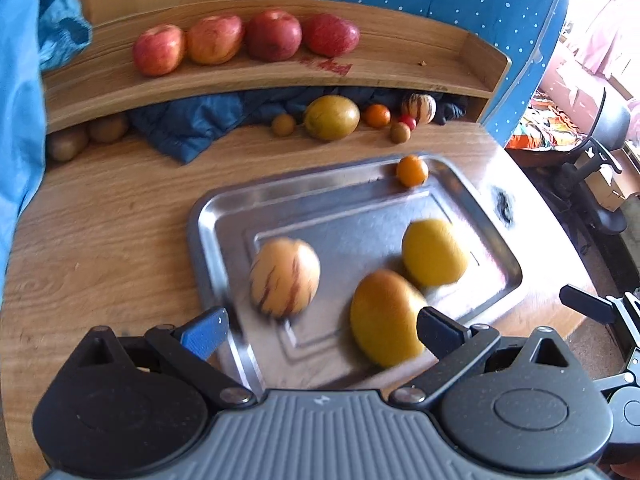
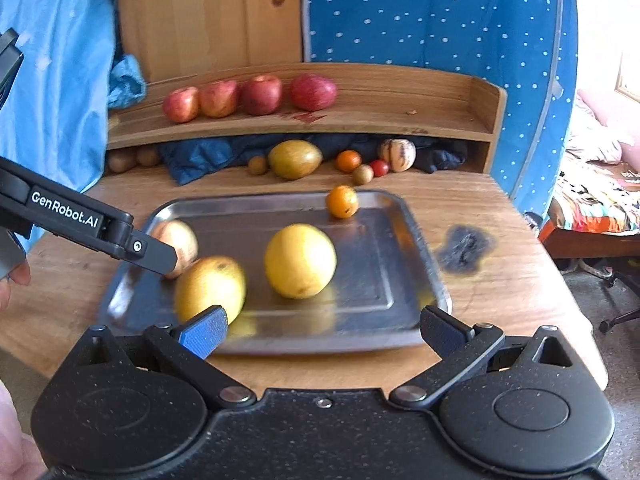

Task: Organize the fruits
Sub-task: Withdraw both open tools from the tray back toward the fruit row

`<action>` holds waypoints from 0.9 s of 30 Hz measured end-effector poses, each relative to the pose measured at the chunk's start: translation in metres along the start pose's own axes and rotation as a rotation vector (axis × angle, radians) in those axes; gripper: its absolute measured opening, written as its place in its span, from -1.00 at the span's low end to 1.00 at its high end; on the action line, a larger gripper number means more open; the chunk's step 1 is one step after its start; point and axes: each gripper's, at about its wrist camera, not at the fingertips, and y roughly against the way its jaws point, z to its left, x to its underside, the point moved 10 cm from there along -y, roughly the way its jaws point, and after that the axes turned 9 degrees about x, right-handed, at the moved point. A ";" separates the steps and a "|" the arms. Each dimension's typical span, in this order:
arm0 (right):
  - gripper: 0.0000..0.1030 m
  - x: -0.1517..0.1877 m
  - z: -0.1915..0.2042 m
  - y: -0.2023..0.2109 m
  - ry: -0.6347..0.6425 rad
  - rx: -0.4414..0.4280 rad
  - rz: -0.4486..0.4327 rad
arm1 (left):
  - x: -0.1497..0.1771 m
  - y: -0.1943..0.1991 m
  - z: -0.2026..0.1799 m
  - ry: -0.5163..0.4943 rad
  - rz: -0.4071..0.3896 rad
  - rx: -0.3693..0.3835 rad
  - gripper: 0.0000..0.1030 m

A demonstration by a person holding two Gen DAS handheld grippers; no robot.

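A steel tray (image 1: 224, 216) (image 2: 404, 240) lies on the wooden table. On it sit a striped pale melon (image 1: 285, 277) (image 2: 182, 240), a yellow-orange oval fruit (image 1: 386, 318) (image 2: 210, 288), a round yellow fruit (image 1: 434, 252) (image 2: 300, 260) and a small orange (image 1: 412, 171) (image 2: 342, 201). My left gripper (image 1: 320, 332) is open over the tray's near edge, its right finger beside the oval fruit. In the right wrist view one of its fingers (image 2: 154, 256) crosses the striped melon. My right gripper (image 2: 322, 330) hangs open and empty at the tray's front rim.
Several red apples (image 1: 248, 40) (image 2: 248, 96) line a curved wooden shelf. Beneath it lie a green-yellow fruit (image 1: 331, 117), small round fruits, another striped melon (image 2: 397, 155) and blue cloth (image 1: 188, 124). A dark burn mark (image 2: 464, 248) is right of the tray, near the table's edge.
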 end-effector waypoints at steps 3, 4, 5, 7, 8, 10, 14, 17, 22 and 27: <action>0.98 -0.011 -0.008 -0.012 0.005 0.011 -0.004 | -0.016 -0.009 0.001 0.008 -0.008 0.005 0.99; 0.98 -0.013 -0.010 -0.016 0.006 0.012 -0.002 | -0.022 -0.013 0.002 0.013 -0.011 0.005 0.99; 0.98 -0.016 -0.012 -0.020 0.005 0.013 0.000 | -0.027 -0.016 0.003 0.019 -0.014 0.004 0.99; 0.98 -0.022 -0.015 -0.028 0.006 0.014 0.002 | -0.038 -0.023 0.006 0.035 -0.021 0.006 0.99; 0.98 -0.025 -0.017 -0.032 0.008 0.014 0.002 | -0.042 -0.026 0.008 0.043 -0.024 0.005 0.99; 0.98 -0.031 -0.018 -0.041 0.013 0.017 0.001 | -0.051 -0.033 0.013 0.058 -0.024 0.000 0.99; 0.98 -0.045 -0.016 -0.056 0.058 0.030 -0.020 | -0.069 -0.045 0.025 0.078 -0.025 -0.007 0.99; 0.98 -0.054 -0.010 -0.068 0.085 0.025 -0.022 | -0.082 -0.057 0.035 0.096 -0.029 -0.014 0.99; 0.98 -0.065 -0.001 -0.092 0.134 0.020 0.002 | -0.100 -0.080 0.045 0.151 -0.035 -0.021 0.99; 0.98 -0.088 0.005 -0.113 0.160 0.012 0.014 | -0.118 -0.098 0.060 0.172 -0.064 -0.032 0.99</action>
